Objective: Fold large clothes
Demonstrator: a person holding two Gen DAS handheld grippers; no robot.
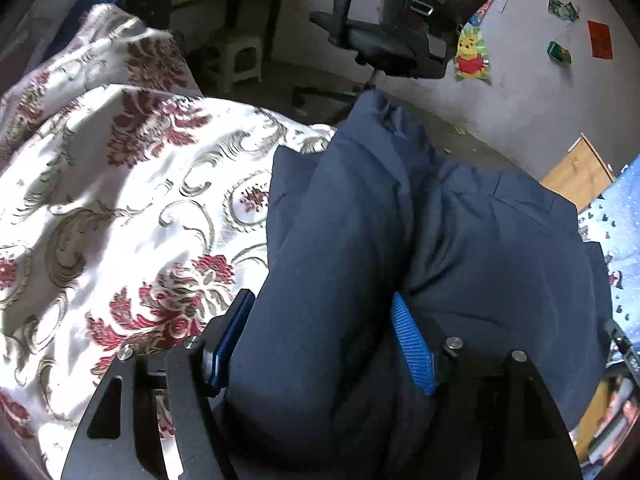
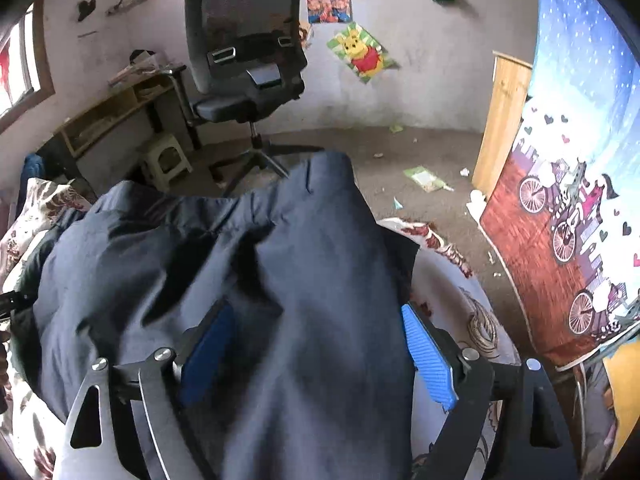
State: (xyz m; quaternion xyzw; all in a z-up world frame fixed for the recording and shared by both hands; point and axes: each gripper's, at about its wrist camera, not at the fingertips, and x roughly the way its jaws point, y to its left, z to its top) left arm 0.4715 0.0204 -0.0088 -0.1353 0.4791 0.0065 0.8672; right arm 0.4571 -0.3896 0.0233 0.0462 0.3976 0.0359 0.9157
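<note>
A large dark navy garment [image 1: 400, 240] lies bunched on a floral bedspread [image 1: 120, 184]. My left gripper [image 1: 324, 344] is open, its blue pads [image 1: 412, 344] straddling a thick fold at the garment's left side. In the right wrist view the same garment [image 2: 224, 248] fills the middle. My right gripper [image 2: 316, 352] is open, its blue pads [image 2: 428, 360] set around a fold at the garment's right edge. Cloth lies between the jaws of both, but neither is clamped on it.
A black office chair [image 2: 244, 64] stands on the floor beyond the bed's edge, with a wooden desk [image 2: 112, 112] and small stool [image 2: 166, 160] to its left. A patterned curtain [image 2: 568, 208] hangs at the right. Litter lies on the floor.
</note>
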